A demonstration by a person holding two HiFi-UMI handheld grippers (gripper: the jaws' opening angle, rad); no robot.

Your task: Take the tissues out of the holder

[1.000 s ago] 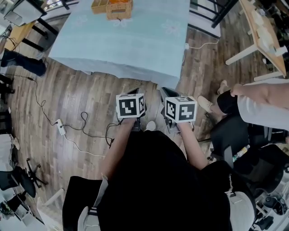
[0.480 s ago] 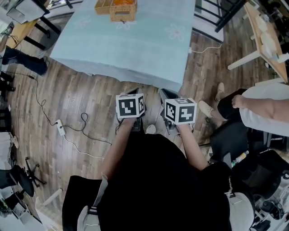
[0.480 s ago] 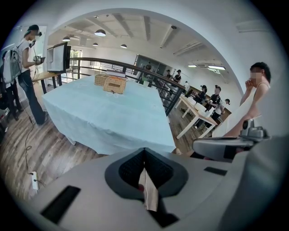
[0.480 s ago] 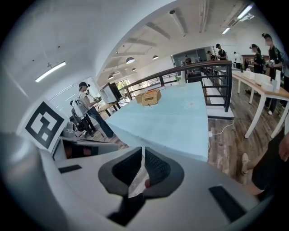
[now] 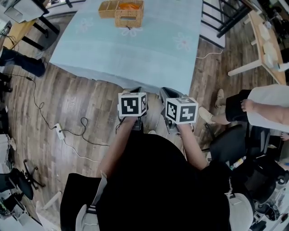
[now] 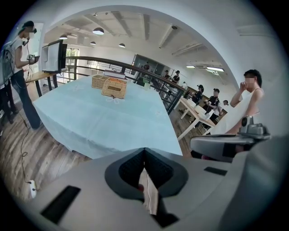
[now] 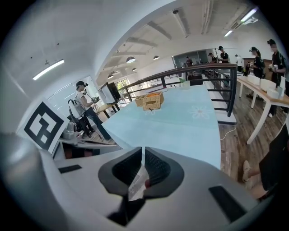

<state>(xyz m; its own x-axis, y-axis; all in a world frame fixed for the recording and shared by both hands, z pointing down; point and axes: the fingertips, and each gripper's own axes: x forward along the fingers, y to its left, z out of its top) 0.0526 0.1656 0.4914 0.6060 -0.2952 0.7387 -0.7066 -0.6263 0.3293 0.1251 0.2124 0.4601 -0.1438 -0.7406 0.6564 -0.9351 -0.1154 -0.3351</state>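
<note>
A woven wicker holder [image 5: 128, 18] with something orange in its top stands at the far end of a light blue table [image 5: 135, 54], beside a flatter wicker tray [image 5: 109, 6]. I cannot make out tissues from here. The holder also shows far off in the left gripper view [image 6: 114, 88] and in the right gripper view [image 7: 151, 102]. My left gripper [image 5: 132, 92] and right gripper [image 5: 168, 93] hover side by side just short of the table's near edge. Each one's jaws are shut, left [image 6: 144, 151] and right [image 7: 142, 150], with nothing between them.
Cables and a power strip [image 5: 60, 128] lie on the wooden floor at the left. A person [image 5: 266, 106] stands close at the right, near a white-legged table [image 5: 264, 43]. Black railings [image 5: 216, 13] flank the table's right side. Another person [image 6: 18, 76] stands at the table's left.
The table and the wicker holder have drawn nearer in the head view as both grippers moved forward together. The jaws stay shut. The person at the right has shifted slightly.
</note>
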